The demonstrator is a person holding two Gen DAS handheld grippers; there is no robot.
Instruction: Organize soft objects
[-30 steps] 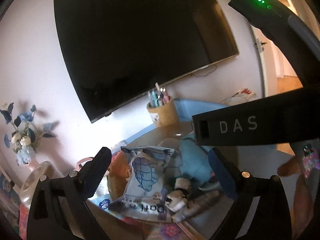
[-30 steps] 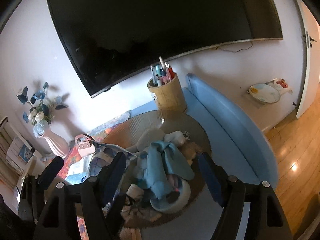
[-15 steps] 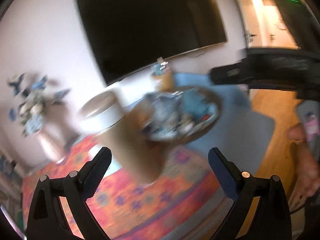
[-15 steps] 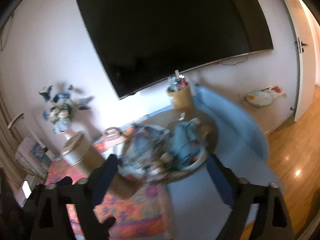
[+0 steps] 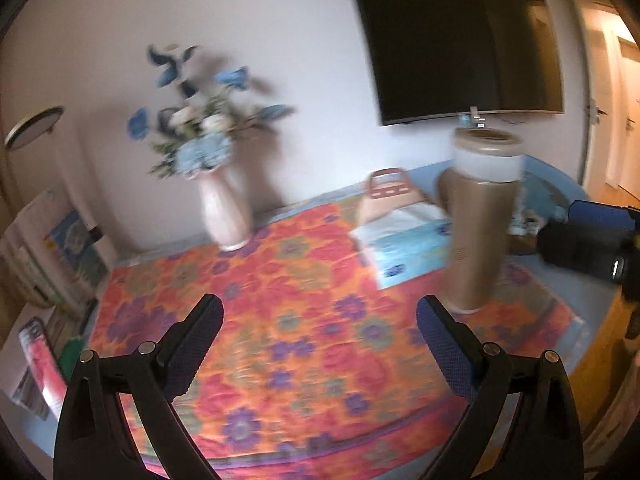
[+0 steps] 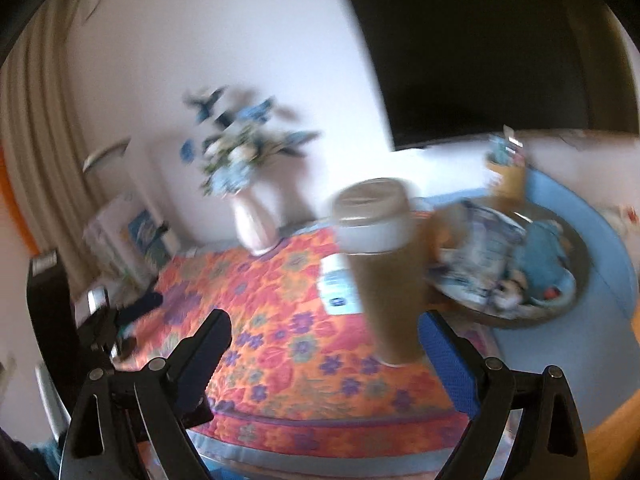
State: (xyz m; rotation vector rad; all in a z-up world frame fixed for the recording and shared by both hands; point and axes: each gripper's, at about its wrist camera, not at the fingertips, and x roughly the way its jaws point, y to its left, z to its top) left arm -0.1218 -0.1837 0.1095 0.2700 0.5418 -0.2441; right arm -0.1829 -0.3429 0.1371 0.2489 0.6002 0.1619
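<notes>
A round woven basket (image 6: 576, 240) at the right holds a blue soft toy (image 6: 540, 256), a printed soft packet (image 6: 484, 248) and other small soft items. In the left wrist view the basket is mostly hidden behind a tall tan canister (image 5: 480, 220). My left gripper (image 5: 320, 328) is open and empty above the orange floral cloth (image 5: 288, 320). My right gripper (image 6: 324, 340) is open and empty, low over the same cloth (image 6: 280, 320), with the canister (image 6: 384, 272) just ahead of its right finger. Both views are blurred.
A white vase of blue flowers (image 5: 224, 208) stands at the back. A tissue pack (image 5: 404, 248) and a pink bag (image 5: 392, 192) lie left of the canister. A pen holder (image 6: 508, 172) stands behind the basket. A TV (image 5: 460, 40) hangs on the wall. Clutter lies at the table's left (image 5: 40, 352).
Both grippers have pulled back and swung left, away from the basket. The basket, close in front a second ago, now lies far right; the cloth and canister fill the view.
</notes>
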